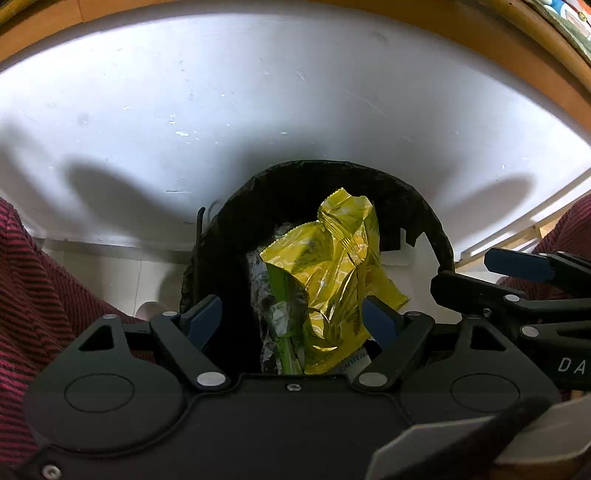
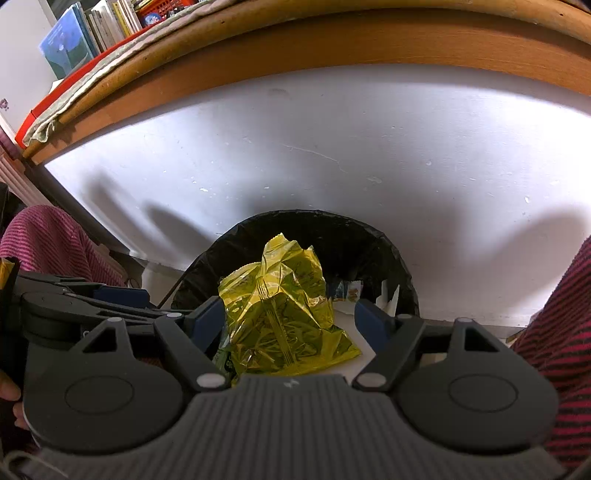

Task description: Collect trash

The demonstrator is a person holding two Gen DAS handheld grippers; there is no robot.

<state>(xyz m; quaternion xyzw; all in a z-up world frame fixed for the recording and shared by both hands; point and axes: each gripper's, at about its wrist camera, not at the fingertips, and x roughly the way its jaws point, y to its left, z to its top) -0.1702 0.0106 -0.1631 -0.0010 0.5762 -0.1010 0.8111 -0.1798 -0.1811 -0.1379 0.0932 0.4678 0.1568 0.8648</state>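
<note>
Left gripper (image 1: 291, 317) wide, empty; right gripper (image 2: 290, 317) likewise (both over crumpled yellow foil wrapper (image 1: 332, 280) in black-lined round bin (image 1: 369, 184)). Wrapper sits proud: press deeper, avoid snagging liner.

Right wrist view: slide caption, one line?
Open right gripper above a crumpled yellow wrapper lying in the black-lined bin.

A scuffed white wall (image 2: 332, 155) runs beneath a wooden shelf edge (image 2: 332, 40) — books (image 2: 103, 26) stand above it.
</note>
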